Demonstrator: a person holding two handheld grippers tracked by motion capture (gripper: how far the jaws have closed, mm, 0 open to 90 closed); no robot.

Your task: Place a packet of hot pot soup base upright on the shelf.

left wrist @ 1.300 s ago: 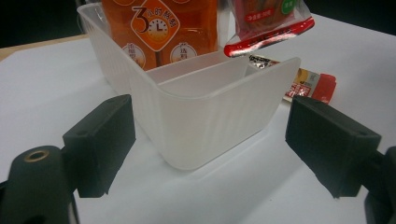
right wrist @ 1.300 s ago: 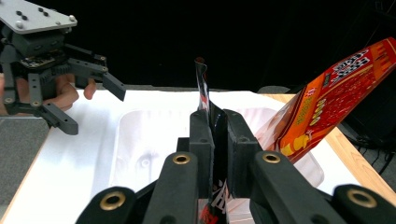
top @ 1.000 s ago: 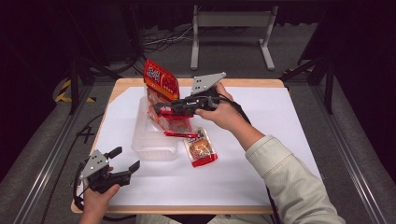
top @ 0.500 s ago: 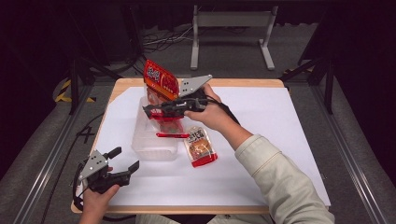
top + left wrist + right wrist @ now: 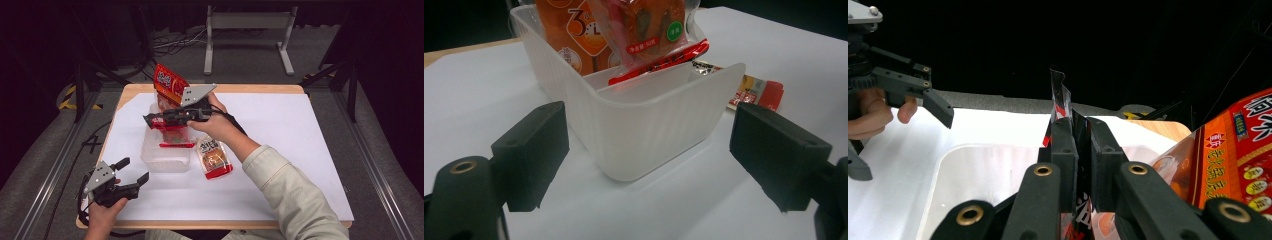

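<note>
High view looks forward and down from the person's side, whole table (image 5: 300,150) mid-frame. Left gripper view sits low and close, facing the translucent bin (image 5: 649,125) filling centre frame. Right gripper view looks level along its own jaws over the same bin (image 5: 978,165); left gripper (image 5: 923,100) upper left. All three share the bin (image 5: 165,160).

Bin (image 5: 165,160): near half bare and open from above; far half taken up by the upright red bag (image 5: 169,86) and the packet (image 5: 172,131) hanging from the right gripper (image 5: 150,120).
Right of bin: flat snack pack (image 5: 215,159) lies just beside the wall.
Left gripper (image 5: 134,172): bare white sheet (image 5: 280,150) between it and the bin.
Right half of sheet: bare, wide passage.
</note>
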